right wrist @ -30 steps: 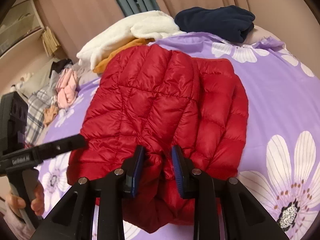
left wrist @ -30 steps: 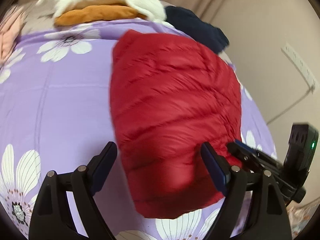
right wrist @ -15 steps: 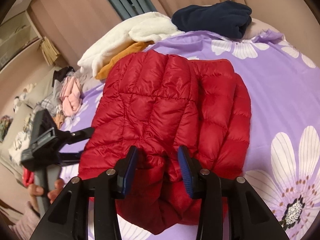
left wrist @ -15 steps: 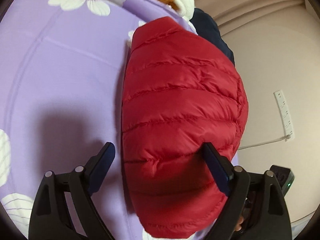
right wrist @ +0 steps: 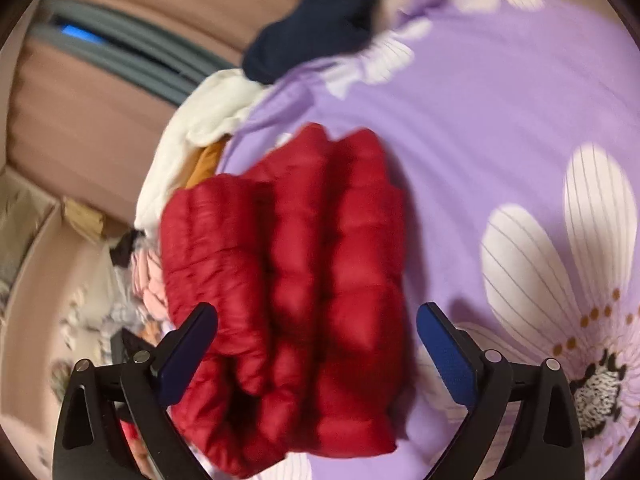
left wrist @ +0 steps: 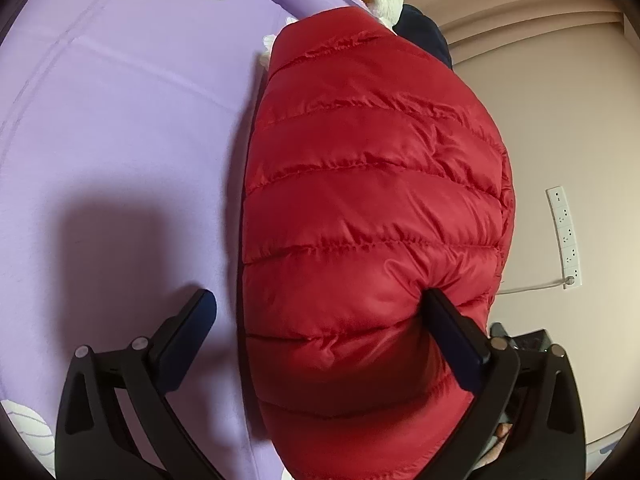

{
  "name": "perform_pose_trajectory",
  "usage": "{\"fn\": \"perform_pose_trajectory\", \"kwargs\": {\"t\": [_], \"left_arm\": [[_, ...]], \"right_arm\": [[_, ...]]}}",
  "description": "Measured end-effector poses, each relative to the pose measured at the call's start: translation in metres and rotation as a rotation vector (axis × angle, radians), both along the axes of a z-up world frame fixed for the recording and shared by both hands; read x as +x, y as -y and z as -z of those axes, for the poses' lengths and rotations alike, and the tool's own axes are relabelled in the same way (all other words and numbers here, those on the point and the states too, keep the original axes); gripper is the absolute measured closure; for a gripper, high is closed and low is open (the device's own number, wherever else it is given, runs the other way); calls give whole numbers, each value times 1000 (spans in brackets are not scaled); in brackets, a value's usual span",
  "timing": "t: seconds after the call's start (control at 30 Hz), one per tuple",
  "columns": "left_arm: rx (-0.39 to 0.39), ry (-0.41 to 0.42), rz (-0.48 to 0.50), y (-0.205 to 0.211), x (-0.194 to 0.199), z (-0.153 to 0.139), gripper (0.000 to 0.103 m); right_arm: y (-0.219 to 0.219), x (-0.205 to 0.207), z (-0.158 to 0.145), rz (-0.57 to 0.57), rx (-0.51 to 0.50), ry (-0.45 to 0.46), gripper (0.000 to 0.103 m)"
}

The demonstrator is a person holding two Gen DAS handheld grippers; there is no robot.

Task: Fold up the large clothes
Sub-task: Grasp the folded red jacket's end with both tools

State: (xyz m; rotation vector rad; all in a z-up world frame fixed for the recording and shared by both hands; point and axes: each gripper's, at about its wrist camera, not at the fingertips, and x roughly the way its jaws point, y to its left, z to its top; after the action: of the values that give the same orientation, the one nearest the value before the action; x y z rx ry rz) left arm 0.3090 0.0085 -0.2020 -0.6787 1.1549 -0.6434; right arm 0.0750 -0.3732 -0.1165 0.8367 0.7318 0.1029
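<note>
A red quilted puffer jacket [left wrist: 372,208] lies folded into a thick bundle on the purple flowered bedsheet [left wrist: 112,128]. My left gripper [left wrist: 318,308] is open right over its near end; the right finger [left wrist: 452,328] presses into the jacket's top and the left finger [left wrist: 188,320] hangs over bare sheet. In the blurred right wrist view the jacket [right wrist: 304,292] shows as a narrow folded stack. My right gripper [right wrist: 316,326] is open and empty, its jaws spread wide on either side of the jacket's near end, not touching it.
A navy garment [right wrist: 316,24], a white fleece [right wrist: 208,120] and an orange garment [right wrist: 204,160] lie piled at the bed's far end. More clothes lie on the floor at left [right wrist: 140,280]. A beige wall with a power strip [left wrist: 564,236] stands beyond the bed's right edge.
My right gripper has opened wide and let go of the jacket, and its view has swung and blurred. My left gripper stays open and has moved in closer over the jacket.
</note>
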Motion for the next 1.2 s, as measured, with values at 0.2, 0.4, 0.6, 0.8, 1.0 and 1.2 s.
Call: {"fn": "perform_pose_trajectory", "kwargs": {"t": [0.2,0.4,0.6,0.8,1.0,1.2], "left_arm": [[-5,-4,9,4,5,2,0],[-18,-7,14,4,5,9,0],[-36,-16,22,13,6,16,0],[-29,-8,47,25,9,18,0],[-42,-22,62,32,11,25,0],[-9,-9,63,33,10,21,0]], "right_arm": [[-1,13,35,-39,216,-25,1],[0,21,39,-34,283,-3,1],[-8,41,34,-89,323,6,0],[-23,64,28,-116,228,-45,0],[-16,68,33,-114,225,-45,0],[-22,63,33,-83,175,-47,1]]}}
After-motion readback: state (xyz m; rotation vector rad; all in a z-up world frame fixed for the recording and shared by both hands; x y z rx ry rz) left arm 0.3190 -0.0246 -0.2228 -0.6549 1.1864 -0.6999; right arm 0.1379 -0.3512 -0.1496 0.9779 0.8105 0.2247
